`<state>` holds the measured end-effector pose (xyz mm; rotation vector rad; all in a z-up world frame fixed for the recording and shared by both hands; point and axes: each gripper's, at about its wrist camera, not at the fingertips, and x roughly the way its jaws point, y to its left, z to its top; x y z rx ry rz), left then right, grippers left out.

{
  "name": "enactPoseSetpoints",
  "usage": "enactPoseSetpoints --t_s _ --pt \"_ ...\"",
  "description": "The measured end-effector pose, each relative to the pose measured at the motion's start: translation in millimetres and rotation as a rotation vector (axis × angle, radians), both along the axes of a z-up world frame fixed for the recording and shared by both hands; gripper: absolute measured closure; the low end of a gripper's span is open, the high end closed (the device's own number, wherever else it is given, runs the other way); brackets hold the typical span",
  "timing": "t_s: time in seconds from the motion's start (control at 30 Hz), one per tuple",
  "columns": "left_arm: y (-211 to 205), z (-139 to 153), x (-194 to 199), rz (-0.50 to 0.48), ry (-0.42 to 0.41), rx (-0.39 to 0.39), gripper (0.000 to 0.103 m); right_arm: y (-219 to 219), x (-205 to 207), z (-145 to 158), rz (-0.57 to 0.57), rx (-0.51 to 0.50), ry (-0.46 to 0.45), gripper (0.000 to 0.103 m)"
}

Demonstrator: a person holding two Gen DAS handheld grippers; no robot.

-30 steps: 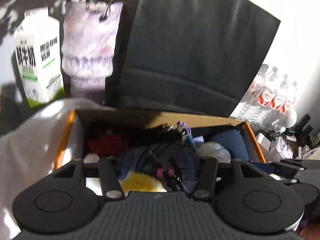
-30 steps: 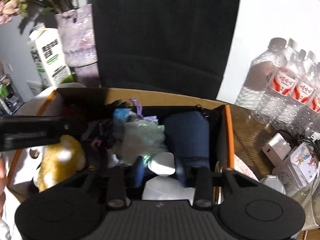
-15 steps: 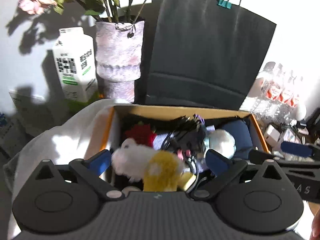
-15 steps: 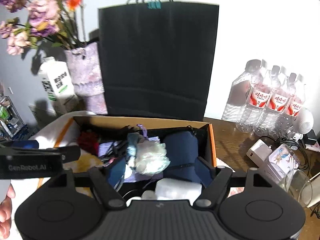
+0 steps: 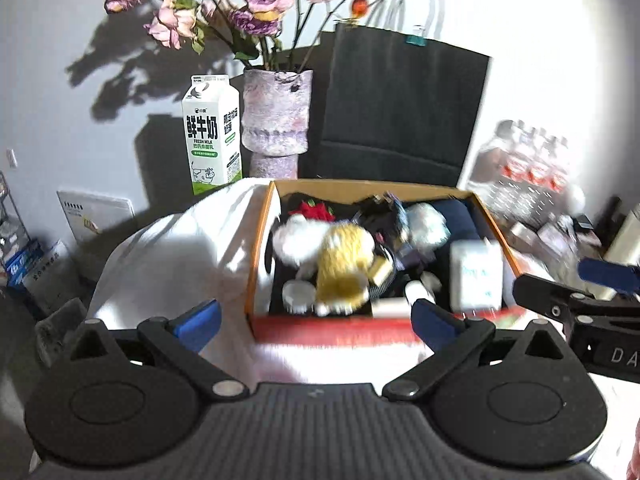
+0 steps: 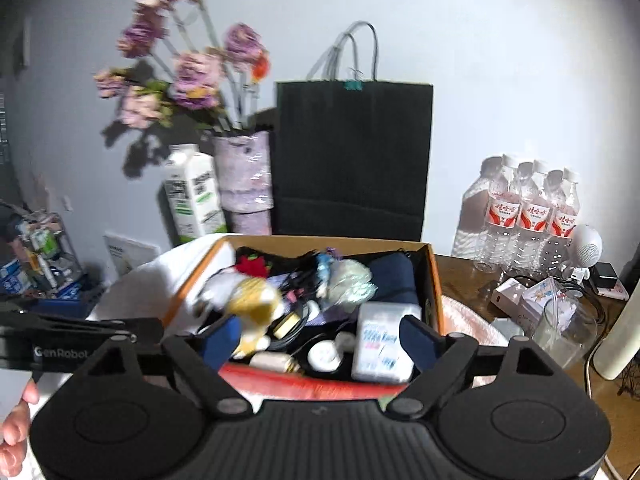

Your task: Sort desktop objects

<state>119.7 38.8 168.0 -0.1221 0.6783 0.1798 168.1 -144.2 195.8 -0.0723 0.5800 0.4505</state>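
Observation:
An open orange cardboard box [image 5: 256,264] [image 6: 435,280] stands on the desk, full of small things: a white and yellow plush toy [image 5: 336,252] [image 6: 252,300], a white tissue pack [image 5: 476,276] [image 6: 384,344], a dark blue pouch [image 6: 392,276], a red item [image 5: 314,210] and cables. My left gripper [image 5: 316,320] is open and empty, held in front of the box's near wall. My right gripper [image 6: 320,338] is open and empty, just above the box's near edge. It also shows at the right of the left wrist view [image 5: 592,292].
Behind the box stand a milk carton [image 5: 210,136] [image 6: 194,196], a purple vase with dried flowers [image 5: 276,120] [image 6: 244,180] and a black paper bag [image 5: 400,108] [image 6: 352,160]. Water bottles [image 6: 528,216], a glass [image 6: 564,328] and chargers crowd the right. White cloth [image 5: 168,256] lies left.
Both grippers have pulled back and up out of the box and opened wide. The box now shows whole, with the flowers and bag top in view.

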Motion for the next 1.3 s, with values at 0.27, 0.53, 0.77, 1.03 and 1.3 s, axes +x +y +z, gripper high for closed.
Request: enactPoseSetpoints --t_s 0.27,0.53,0.77,1.03,1.3 --pt "-25.3 -32.4 -105.8 -0.18 -0.085 0.054 0.0 -32.7 -114.8 -40.6 0.067 0.031 -0.071 0.01" --pt "-38.3 -70.7 -192.8 -0.164 -0.163 0.061 0.0 -64.8 -202.5 -82.6 -0.043 0.011 -0.122 0.006" --pt "-33.9 -110.6 -207.2 -0.119 -0.112 0.055 0.0 -71.3 -225.5 -115.5 -0.093 0.033 -0.077 0.005" --pt "-30.6 -145.3 -162.6 -0.051 -0.085 0.055 0.0 -32.1 -189.3 -156.5 -0.076 -0.011 -0.004 0.006" --pt "-21.5 -156.8 -135.2 -0.065 -0.033 0.048 0.0 -16.9 -161.7 -162.2 -0.099 -0.087 -0.006 0.005"
